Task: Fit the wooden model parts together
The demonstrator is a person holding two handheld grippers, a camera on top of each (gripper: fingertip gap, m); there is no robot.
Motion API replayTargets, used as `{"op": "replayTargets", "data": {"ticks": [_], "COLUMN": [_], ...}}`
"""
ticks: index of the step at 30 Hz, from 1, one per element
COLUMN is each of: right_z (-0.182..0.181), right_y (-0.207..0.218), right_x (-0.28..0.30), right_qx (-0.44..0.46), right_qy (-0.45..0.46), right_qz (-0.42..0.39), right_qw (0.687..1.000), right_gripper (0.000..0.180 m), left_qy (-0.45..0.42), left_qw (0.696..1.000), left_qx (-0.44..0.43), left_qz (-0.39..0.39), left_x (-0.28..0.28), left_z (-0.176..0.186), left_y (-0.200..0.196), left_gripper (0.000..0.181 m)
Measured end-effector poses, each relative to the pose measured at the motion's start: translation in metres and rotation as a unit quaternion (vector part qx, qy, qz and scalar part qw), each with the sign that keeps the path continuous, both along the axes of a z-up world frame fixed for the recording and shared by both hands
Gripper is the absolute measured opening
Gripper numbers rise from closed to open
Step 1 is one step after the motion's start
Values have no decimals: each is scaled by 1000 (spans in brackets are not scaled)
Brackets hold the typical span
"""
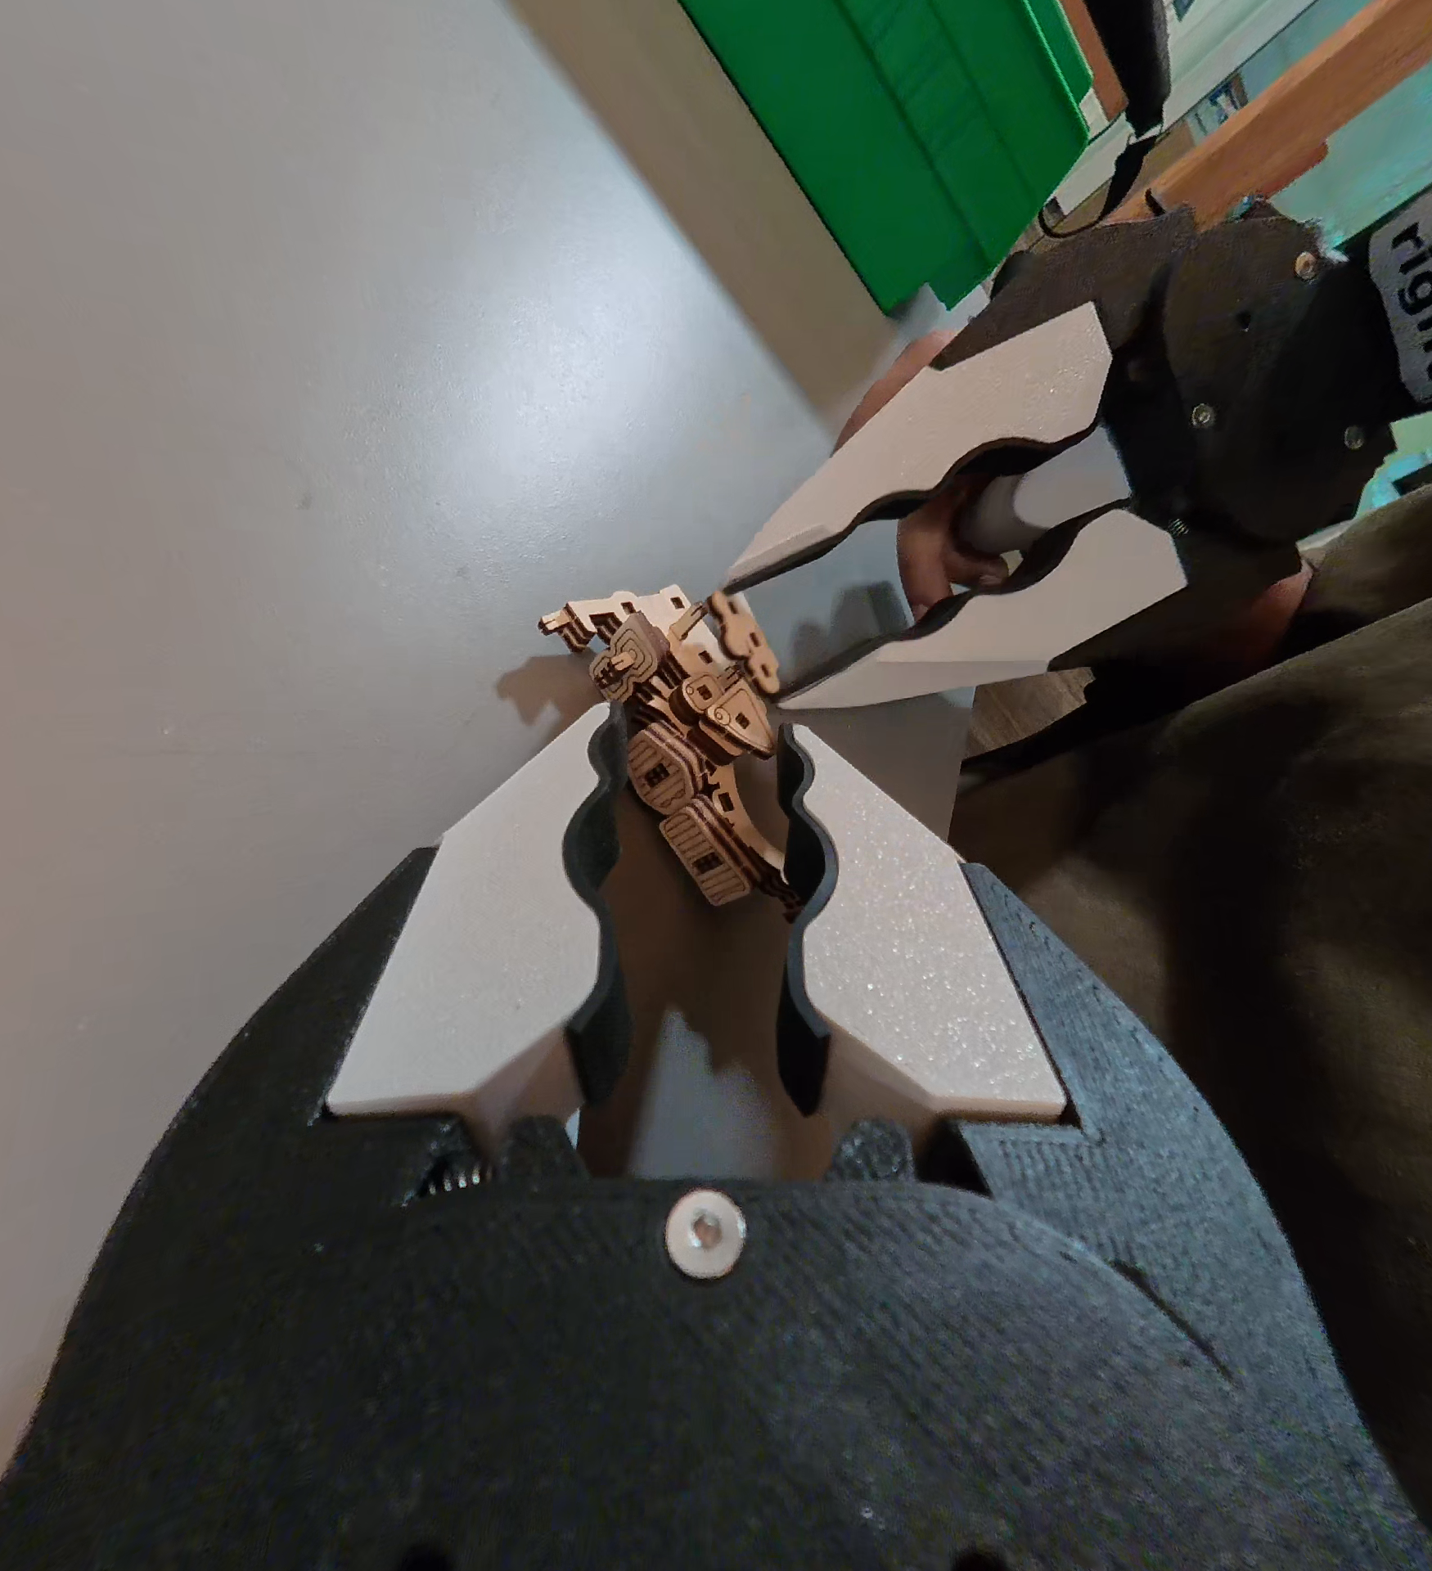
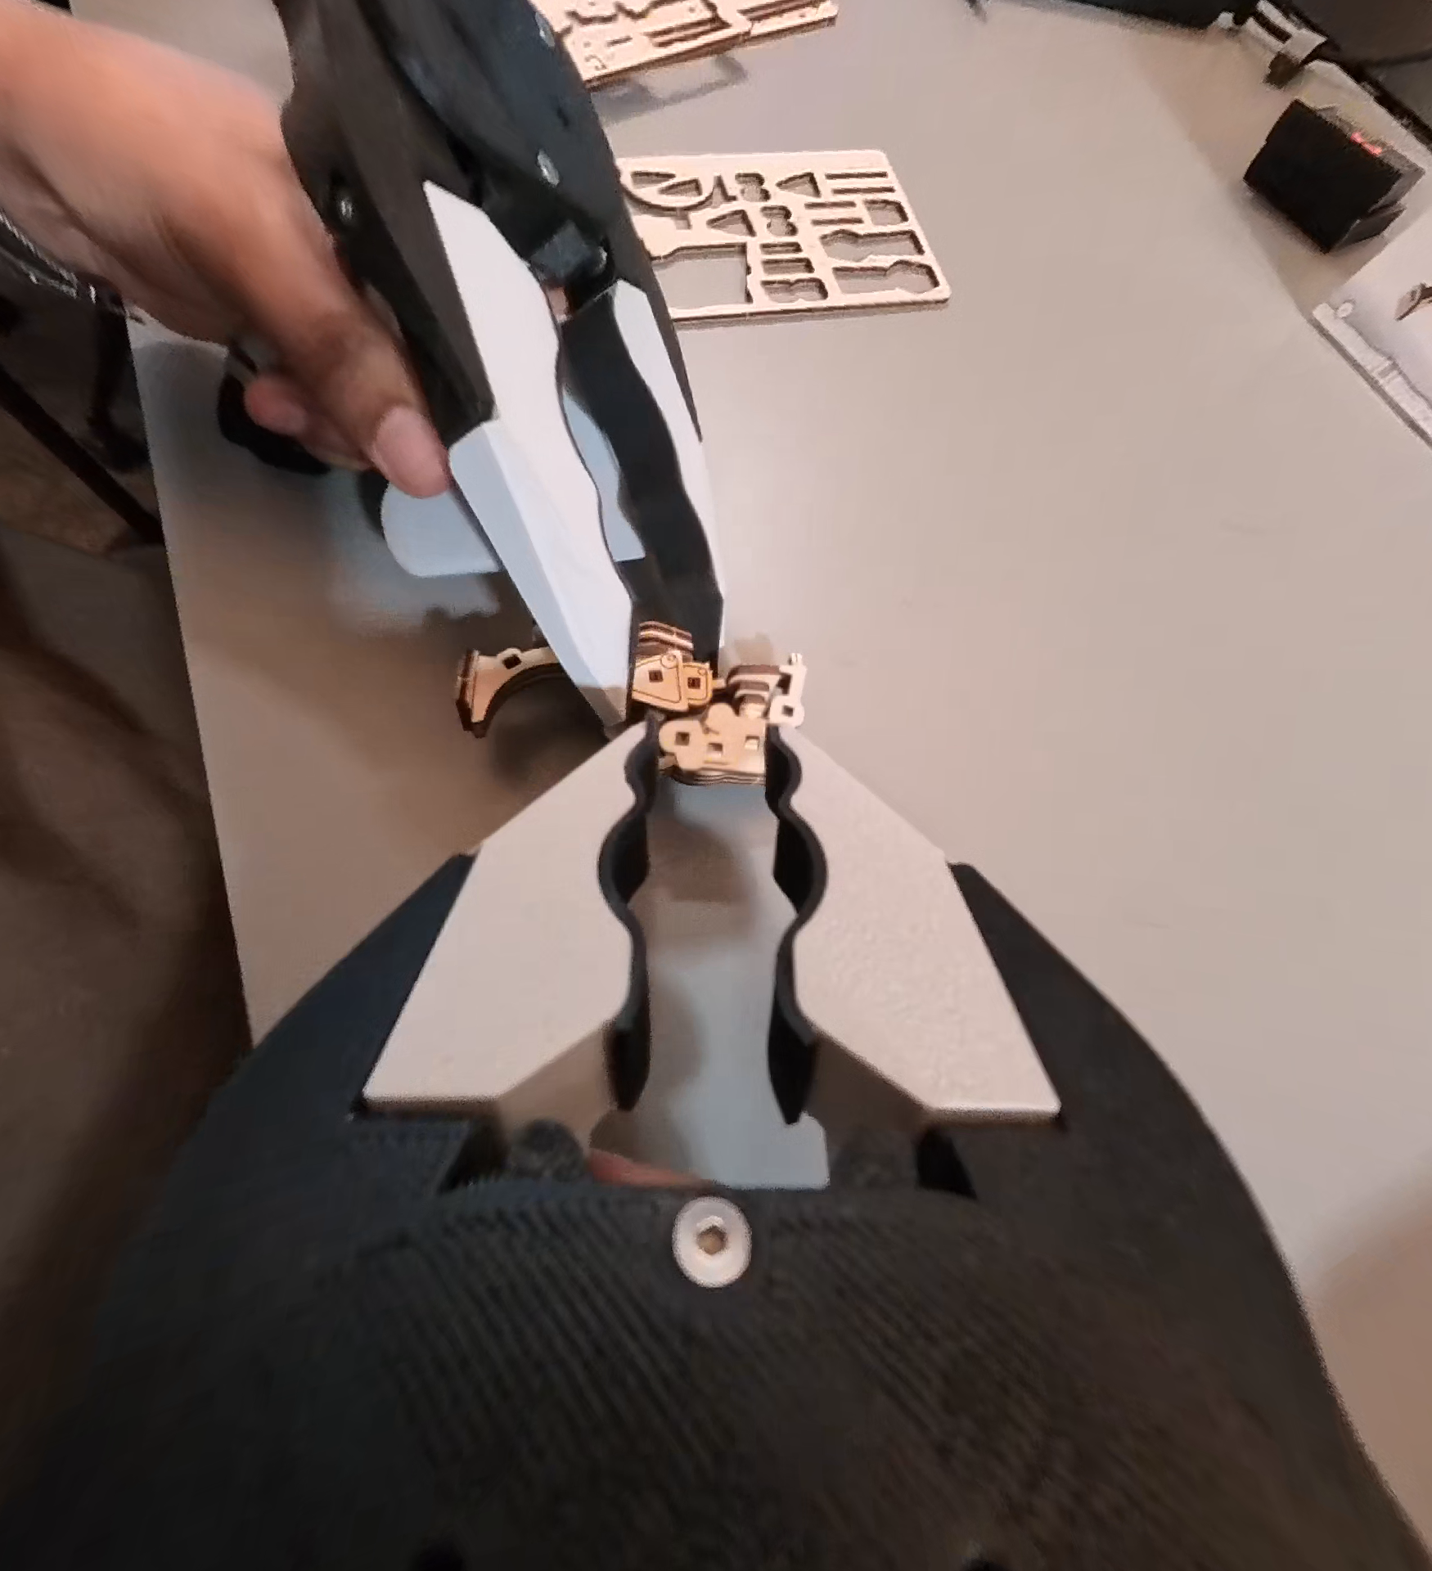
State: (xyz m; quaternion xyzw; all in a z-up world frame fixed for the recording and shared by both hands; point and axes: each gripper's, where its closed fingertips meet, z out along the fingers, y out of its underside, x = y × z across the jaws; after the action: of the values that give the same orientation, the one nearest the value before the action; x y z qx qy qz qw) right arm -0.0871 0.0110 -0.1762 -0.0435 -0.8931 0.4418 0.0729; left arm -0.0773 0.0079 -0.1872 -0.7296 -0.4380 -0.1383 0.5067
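Observation:
A partly built wooden model (image 1: 679, 765) made of layered laser-cut pieces is held just above the grey table (image 1: 228, 425). My left gripper (image 1: 700, 731) is shut on it. In the right wrist view the left gripper (image 2: 670, 680) comes in from the upper left, gripping the model (image 2: 666, 676), whose curved end (image 2: 500, 680) sticks out to the left. My right gripper (image 2: 711, 748) is shut on a small flat wooden part (image 2: 717, 740) and presses it against the model's side. The left wrist view shows the right gripper (image 1: 753, 643) with this part (image 1: 742, 650) from the upper right.
Two punched-out wooden sheets (image 2: 781, 246) (image 2: 679, 25) lie farther back on the table (image 2: 1036, 595). A black box (image 2: 1329, 174) and an instruction sheet (image 2: 1427, 340) sit at the right. A green box (image 1: 891, 127) stands behind. A hand (image 2: 185, 212) holds the left gripper. The table edge runs along the left. Only a small space, under 4 cm, lies between the two pairs of fingers.

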Motion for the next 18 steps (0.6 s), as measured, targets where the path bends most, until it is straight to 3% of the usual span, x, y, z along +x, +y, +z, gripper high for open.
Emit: {"op": "replayTargets", "data": {"ticks": [18], "right_z": [0], "right_y": [-1], "right_x": [-2], "right_qx": [42], "right_qy": [-10], "right_qz": [36], "right_qw": [998], "right_gripper": [23], "left_qy": [2], "left_qw": [1000], "left_qx": [-4], "left_qz": [-10], "left_x": [2], "left_z": [-1], "left_y": [2], "left_gripper": [33]}}
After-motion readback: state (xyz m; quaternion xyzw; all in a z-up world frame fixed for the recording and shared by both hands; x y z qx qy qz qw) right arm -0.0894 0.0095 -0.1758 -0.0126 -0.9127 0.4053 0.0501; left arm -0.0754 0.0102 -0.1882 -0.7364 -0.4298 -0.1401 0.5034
